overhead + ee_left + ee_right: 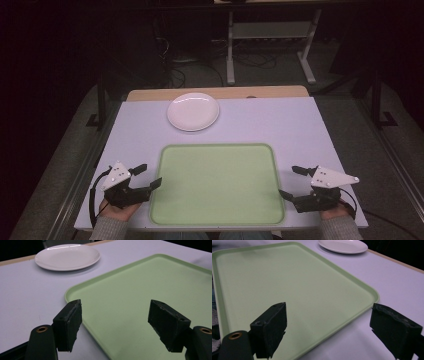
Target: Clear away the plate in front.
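Jaws stand apart and empty on my left gripper [148, 176] and right gripper [292, 181], flanking the green tray [218, 148]; a white plate [193, 111] sits beyond.

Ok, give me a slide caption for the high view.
Two open tools, left and right, flank an empty green tray; white plate beyond.

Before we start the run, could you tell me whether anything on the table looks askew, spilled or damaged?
Nothing stands out. The green tray lies flat and square to the table's near edge with nothing on it, and the white plate sits upright and clean beyond it. The left gripper and right gripper rest open at the tray's two sides.
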